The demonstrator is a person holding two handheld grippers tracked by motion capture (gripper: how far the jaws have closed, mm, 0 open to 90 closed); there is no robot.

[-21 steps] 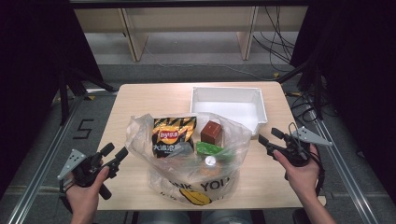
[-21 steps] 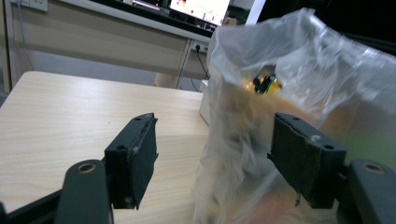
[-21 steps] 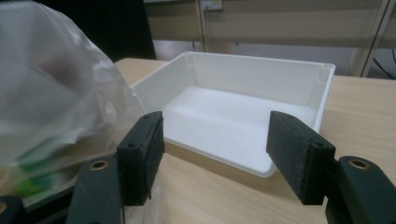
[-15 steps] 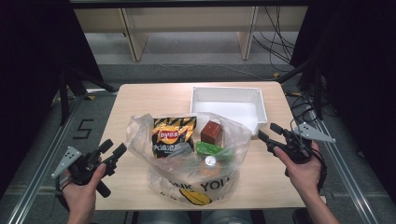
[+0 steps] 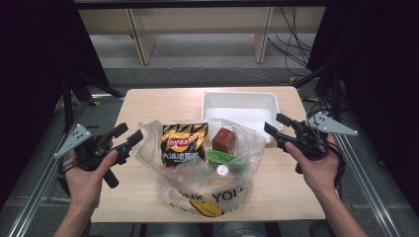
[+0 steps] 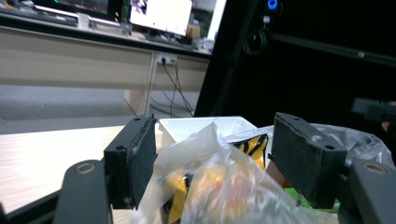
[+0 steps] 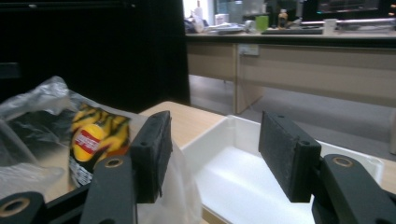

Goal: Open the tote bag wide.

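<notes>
flanking the plastic bag (image 5: 197, 163), left gripper (image 5: 123, 138) and right gripper (image 5: 276, 126) hold fingers apart, empty.

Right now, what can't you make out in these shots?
- Bottle: high view, only its white cap is clear; the plastic bag hides the body.
- Green packet: high view, partly covered by bag folds; label unreadable.
- Chip bag: left gripper view, blurred bag plastic covers most of it.
- White tray: right gripper view, cut off at the bottom by the hand-held gripper's jaws.
- Bag print: high view, lettering crumpled, only partly readable.
</notes>
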